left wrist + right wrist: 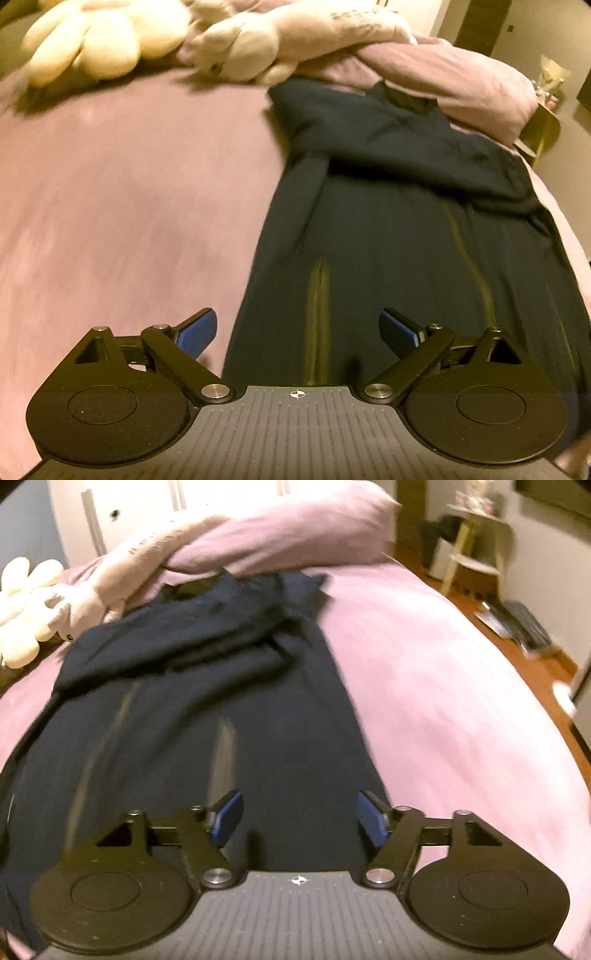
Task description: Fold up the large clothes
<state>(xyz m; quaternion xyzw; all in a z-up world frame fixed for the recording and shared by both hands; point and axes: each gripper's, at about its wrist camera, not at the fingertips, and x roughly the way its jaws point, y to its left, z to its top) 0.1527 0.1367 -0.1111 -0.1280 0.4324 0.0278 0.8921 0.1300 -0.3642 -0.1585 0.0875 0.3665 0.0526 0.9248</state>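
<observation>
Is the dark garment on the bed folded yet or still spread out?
Partly folded: the dark garment lies in a long strip on the pink bed, its far end bunched over itself; the near part is still spread.

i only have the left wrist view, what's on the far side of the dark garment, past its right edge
Observer: In the right wrist view the pink bed sheet carries on past the dark garment to the bed's edge, then a wooden floor.
Operator: is the right gripper holding any cloth
Observer: No. The right gripper is open above the garment, nothing between its blue pads.
Operator: anything on that floor
Observer: A pale stool or small table stands beyond the bed, and dark flat items, too blurred to name, lie near it.
</observation>
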